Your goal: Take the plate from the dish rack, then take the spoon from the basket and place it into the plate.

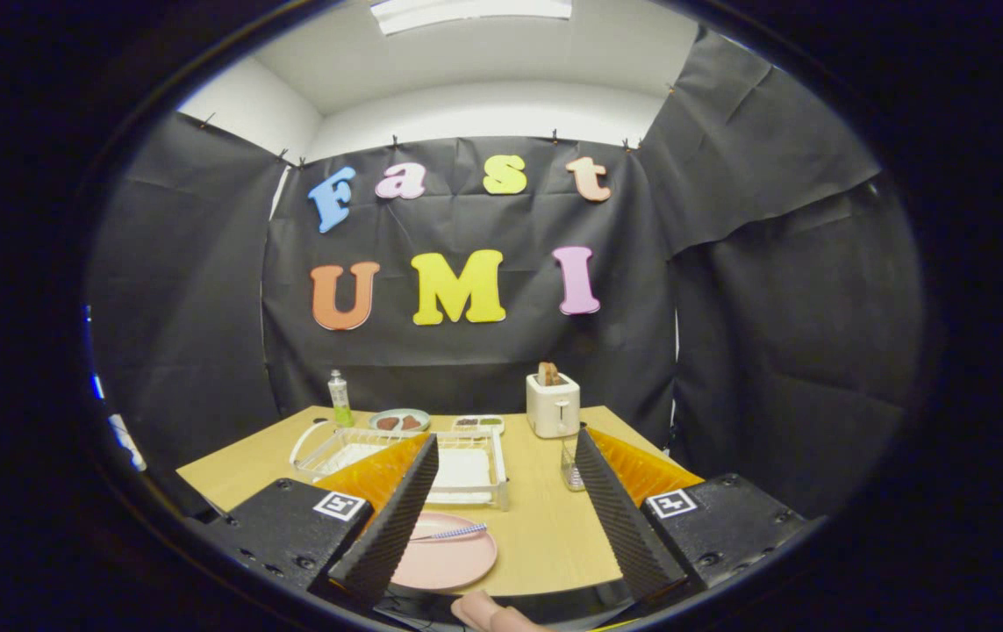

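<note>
Held level above the near edge of the wooden table point(545, 527), pointing across it toward the black cloth wall; a bit of a hand point(488, 613) visible just below, between the finger bases. Gripper point(505, 509) spread wide, its two ribbed black fingers point(396, 518) well apart and closed on nothing, bare tabletop showing in the gap between them. Not touching any object.

Pink plate point(453, 551) lying flat on the table near the front edge, just beside the left finger and partly hidden behind it. Spoon point(453, 532) resting across the plate's top, its patterned handle pointing toward the middle of the table; bowl end hard to make out behind the finger.

Beyond the plate, a clear plastic dish rack point(475, 470) with a white tray inside, sitting mid-table and partly covered by the left finger's orange side. To its left, a white wire basket point(312, 443), contents too small to tell. Small clear glass point(571, 465) just beside the right finger, partly hidden by it.

Farther back along the table's far edge: small bottle with a green base point(340, 399), grey-green plate with brownish food point(399, 420), small tray of dark pieces point(479, 423), and white toaster point(553, 405) with toast sticking up from the slot
</note>
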Demonstrator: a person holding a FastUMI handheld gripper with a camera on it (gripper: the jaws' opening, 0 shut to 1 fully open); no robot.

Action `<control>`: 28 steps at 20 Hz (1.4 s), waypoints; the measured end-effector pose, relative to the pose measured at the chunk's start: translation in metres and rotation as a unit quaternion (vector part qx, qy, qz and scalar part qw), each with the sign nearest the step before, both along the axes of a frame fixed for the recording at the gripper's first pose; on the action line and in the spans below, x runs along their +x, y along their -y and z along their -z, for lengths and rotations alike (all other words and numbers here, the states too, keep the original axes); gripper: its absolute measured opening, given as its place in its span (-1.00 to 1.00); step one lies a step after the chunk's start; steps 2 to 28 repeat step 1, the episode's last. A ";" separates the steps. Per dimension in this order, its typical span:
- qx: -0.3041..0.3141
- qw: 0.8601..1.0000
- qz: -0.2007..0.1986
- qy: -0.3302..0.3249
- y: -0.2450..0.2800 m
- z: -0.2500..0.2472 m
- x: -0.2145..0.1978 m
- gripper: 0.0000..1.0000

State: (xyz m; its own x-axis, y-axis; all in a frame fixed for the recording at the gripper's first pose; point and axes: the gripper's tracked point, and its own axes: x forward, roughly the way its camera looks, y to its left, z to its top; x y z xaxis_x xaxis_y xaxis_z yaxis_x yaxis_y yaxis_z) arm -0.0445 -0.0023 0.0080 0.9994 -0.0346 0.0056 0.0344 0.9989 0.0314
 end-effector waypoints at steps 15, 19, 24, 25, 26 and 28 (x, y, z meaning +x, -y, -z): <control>0.000 1.000 0.003 -0.001 0.001 0.000 0.000 1.00; 0.000 1.000 0.003 -0.001 0.001 0.000 0.000 1.00; 0.000 1.000 0.003 -0.001 0.001 0.000 0.000 1.00; 0.000 1.000 0.003 -0.001 0.001 0.000 0.000 1.00; 0.000 1.000 0.003 -0.001 0.001 0.000 0.000 1.00; 0.000 1.000 0.003 -0.001 0.001 0.000 0.000 1.00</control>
